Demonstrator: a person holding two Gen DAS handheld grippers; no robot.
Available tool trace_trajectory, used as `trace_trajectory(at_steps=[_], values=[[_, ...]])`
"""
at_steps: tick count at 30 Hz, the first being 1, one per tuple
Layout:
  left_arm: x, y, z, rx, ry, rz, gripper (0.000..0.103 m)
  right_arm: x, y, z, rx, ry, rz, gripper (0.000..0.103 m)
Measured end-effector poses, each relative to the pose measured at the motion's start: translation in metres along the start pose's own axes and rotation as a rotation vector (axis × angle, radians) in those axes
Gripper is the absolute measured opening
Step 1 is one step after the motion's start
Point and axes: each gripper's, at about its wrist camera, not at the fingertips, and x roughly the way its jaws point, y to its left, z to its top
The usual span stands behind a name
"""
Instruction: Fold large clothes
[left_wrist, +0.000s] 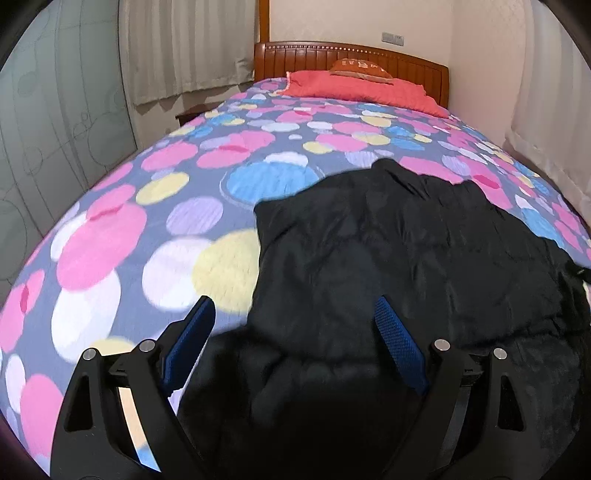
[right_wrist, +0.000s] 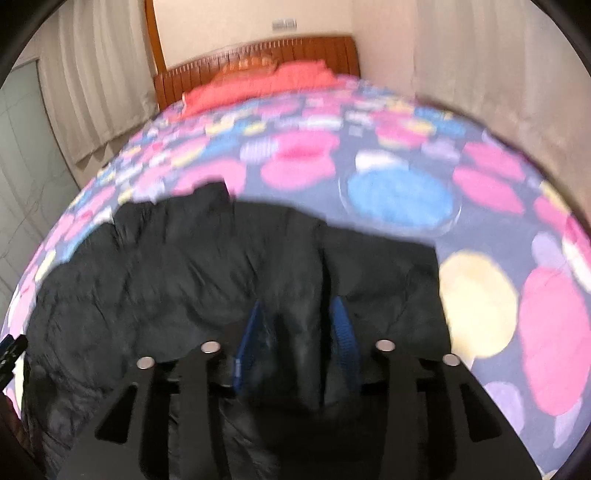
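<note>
Only right view: right tongs pinch jacket | left tongs agape

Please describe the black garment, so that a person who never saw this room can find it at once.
Start from the bed with the wooden headboard and the bedspread of pink, blue and yellow circles. On its near part lies the black garment, puffy and crumpled. It is the only dark, unpatterned thing on the bed; the red pillow lies far off, by the headboard.

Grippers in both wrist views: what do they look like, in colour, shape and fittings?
Both look alike. The left gripper has black angular linkage arms with triangular cut-outs, round silver pivot pins, and two flat fingers faced with dimpled blue pads. The right gripper shows the same black frame, silver pins and blue pads, though blurred. No cables, markings, hands or sleeves are visible.
</note>
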Motion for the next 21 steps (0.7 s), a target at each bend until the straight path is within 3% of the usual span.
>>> trace_trajectory(at_steps=[7, 10, 13, 17, 21], values=[[0.046, -0.030, 0.035, 0.045, 0.001, 0.023, 0.088, 0.043, 0.046, 0.019, -0.056, 0.032, 0.096, 0.044], [0.076, -0.045, 0.033, 0.117, 0.065, 0.075, 0.089, 0.078, 0.058, 0.009, -0.100, 0.099, 0.061, 0.045], [0.095, -0.048, 0.026, 0.128, 0.119, 0.068, 0.090, 0.087, 0.056, 0.004, -0.094, 0.120, 0.074, 0.045], [0.077, -0.050, 0.028, 0.136, 0.088, 0.116, 0.088, 0.068, 0.060, 0.011, -0.089, 0.100, 0.055, 0.045], [0.043, -0.063, 0.034, 0.095, -0.014, 0.039, 0.088, 0.049, 0.086, 0.015, -0.121, 0.030, 0.104, 0.045]])
